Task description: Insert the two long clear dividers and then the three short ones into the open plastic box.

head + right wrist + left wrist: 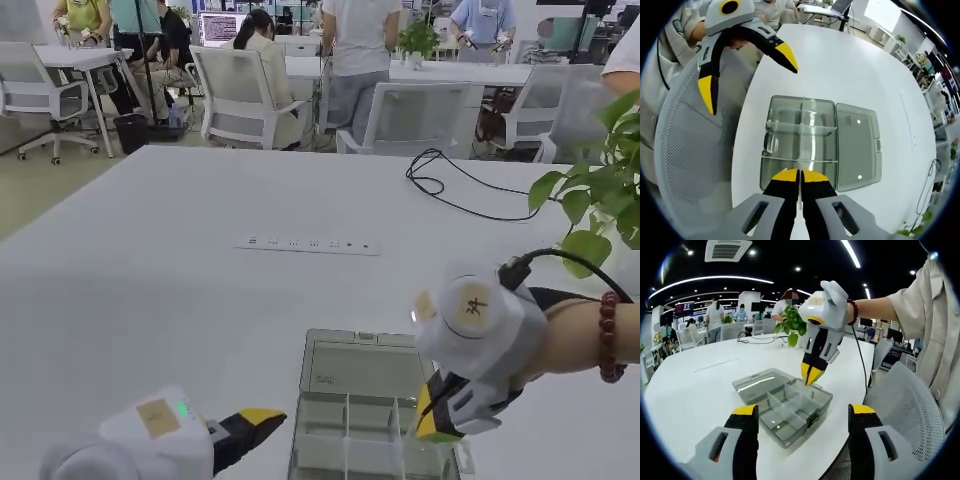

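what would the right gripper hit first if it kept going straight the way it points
The box, most likely a divider already standing inside it: the right gripper points down into it, jaws shut. Depth is unclear.

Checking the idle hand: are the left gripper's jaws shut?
No: in the left gripper view, the left gripper shows its jaws wide apart, holding nothing.

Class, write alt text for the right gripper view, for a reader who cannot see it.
The right gripper, jaws shut, points at an open clear box on a white table, dividers standing inside and its lid lying flat alongside. The left gripper hangs open at the upper left, over a mesh chair.
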Demonstrator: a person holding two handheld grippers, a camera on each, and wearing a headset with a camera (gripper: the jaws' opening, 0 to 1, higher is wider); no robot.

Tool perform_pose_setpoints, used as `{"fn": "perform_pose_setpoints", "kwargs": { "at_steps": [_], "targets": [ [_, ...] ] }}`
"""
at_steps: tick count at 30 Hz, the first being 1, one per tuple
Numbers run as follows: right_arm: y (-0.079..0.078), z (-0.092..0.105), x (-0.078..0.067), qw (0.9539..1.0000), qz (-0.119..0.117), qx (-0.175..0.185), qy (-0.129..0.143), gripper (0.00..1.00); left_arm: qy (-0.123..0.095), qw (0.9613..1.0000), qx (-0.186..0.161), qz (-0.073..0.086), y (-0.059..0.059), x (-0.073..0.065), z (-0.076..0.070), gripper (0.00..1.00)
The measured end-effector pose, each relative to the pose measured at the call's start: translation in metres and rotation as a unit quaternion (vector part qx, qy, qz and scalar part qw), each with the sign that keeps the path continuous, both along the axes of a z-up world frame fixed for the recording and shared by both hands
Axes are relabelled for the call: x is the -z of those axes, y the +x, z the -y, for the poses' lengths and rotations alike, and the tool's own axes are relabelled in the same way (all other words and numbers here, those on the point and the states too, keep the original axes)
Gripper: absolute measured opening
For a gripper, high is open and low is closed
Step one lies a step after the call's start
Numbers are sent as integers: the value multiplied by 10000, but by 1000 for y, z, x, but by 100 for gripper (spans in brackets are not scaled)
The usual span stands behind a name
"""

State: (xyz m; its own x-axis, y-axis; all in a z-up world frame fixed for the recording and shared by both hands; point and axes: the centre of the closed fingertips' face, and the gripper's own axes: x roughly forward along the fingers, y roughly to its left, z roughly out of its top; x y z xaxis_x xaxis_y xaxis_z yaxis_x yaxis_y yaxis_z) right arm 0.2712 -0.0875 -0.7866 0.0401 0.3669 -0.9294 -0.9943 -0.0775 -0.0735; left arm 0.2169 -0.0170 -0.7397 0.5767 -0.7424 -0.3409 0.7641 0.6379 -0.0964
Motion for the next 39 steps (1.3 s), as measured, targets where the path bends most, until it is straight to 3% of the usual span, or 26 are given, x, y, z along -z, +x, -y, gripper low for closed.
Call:
{"fn": "perform_pose_setpoints", "kwargs": {
  "at_steps": [10, 18, 39],
  "targets": [
    [2, -3, 11, 9973, -334, -109, -640, 2, 38, 10000, 4, -14, 0, 1, 1, 73],
    [1, -1, 18, 9944, -511, 31, -922, 2, 34, 10000, 4, 11, 0, 1, 0, 73],
    [0, 1, 45, 9931, -655, 317, -917, 2, 6, 10000, -19, -9, 0, 0, -1, 71]
  ]
}}
